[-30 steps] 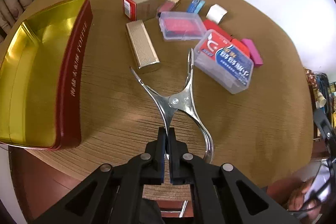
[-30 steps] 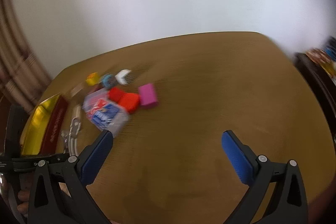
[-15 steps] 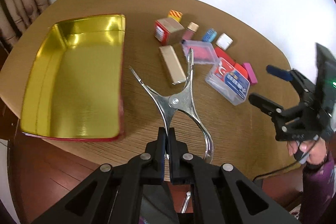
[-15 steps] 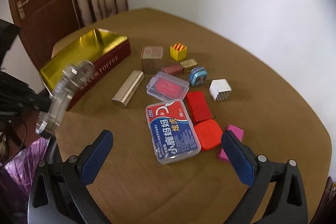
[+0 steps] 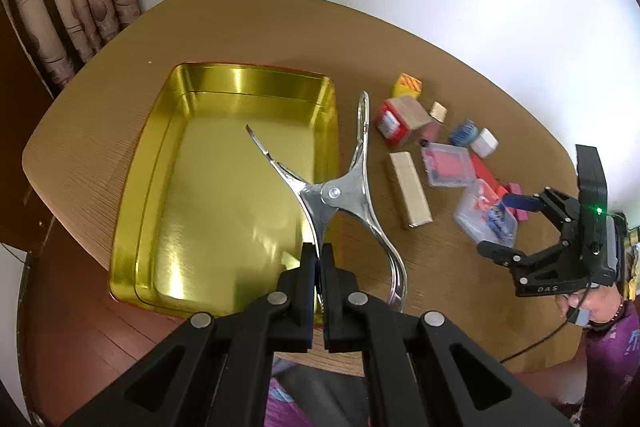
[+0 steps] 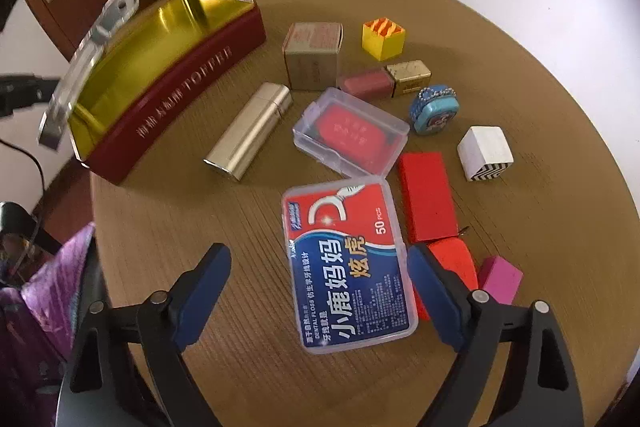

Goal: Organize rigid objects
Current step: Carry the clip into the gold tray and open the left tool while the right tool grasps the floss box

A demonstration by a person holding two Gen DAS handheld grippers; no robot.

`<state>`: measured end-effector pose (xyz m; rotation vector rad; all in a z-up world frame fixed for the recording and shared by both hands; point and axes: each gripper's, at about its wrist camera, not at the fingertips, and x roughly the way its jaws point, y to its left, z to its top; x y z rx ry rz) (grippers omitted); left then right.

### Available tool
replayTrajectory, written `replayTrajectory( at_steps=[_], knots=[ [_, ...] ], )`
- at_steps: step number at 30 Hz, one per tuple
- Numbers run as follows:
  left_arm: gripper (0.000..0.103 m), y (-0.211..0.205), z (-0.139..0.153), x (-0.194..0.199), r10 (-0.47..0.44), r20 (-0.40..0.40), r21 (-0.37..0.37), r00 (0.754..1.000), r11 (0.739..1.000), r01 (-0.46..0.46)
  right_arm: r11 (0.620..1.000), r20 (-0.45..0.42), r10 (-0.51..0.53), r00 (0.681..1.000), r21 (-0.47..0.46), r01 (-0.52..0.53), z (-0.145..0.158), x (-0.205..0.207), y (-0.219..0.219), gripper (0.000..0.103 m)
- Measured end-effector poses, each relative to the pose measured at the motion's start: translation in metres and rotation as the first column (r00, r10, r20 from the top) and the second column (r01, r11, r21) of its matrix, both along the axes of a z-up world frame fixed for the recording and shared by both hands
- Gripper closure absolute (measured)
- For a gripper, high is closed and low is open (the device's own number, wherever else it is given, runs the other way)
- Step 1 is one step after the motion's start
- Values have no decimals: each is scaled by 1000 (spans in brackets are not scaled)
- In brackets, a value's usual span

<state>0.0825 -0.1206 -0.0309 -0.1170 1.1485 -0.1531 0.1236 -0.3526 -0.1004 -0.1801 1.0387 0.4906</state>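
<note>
My left gripper (image 5: 318, 259) is shut on one handle of the silver metal tongs (image 5: 340, 193), held in the air above the right edge of the empty gold tin (image 5: 176, 163). The tongs also show in the right wrist view (image 6: 86, 55) over the tin (image 6: 176, 83). My right gripper (image 6: 318, 267) is open, its fingers on either side of the clear dental floss box (image 6: 346, 267) on the table. It also shows in the left wrist view (image 5: 508, 223) by the floss box (image 5: 486, 215).
On the round wooden table (image 6: 500, 39) lie a gold case (image 6: 248, 131), a clear box with a red insert (image 6: 352, 131), a cardboard box (image 6: 314, 55), a yellow cube (image 6: 383, 37), a blue tin (image 6: 434, 111), a white cube (image 6: 484, 153), red blocks (image 6: 426, 201) and a pink block (image 6: 500, 277).
My left gripper has carried the tongs left, from over the table to over the tin's right edge. My right gripper has dropped toward the floss box and narrowed around it.
</note>
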Motion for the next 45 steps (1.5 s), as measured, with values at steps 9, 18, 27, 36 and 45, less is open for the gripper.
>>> replayTrajectory(
  at_steps=[9, 18, 27, 36, 45],
  knots=[
    [101, 15, -22, 18, 37, -42, 2, 998, 999, -37, 999, -52, 16, 999, -51, -19, -11, 10, 7, 35],
    [101, 26, -32, 33, 57, -54, 23, 997, 998, -56, 995, -92, -57, 994, -87, 49, -25, 8, 21, 46],
    [101, 49, -42, 67, 108, -59, 50, 992, 993, -105, 993, -48, -115, 992, 27, 116, 0, -9, 0, 46],
    [100, 53, -51, 114, 119, -45, 151, 992, 982, -111, 975, -31, -139, 990, 173, 142, 28, -30, 0, 46],
    [89, 63, -49, 121, 101, 24, 213, 995, 971, -104, 948, -17, -124, 992, 293, 124, 64, -39, 30, 46]
  ],
)
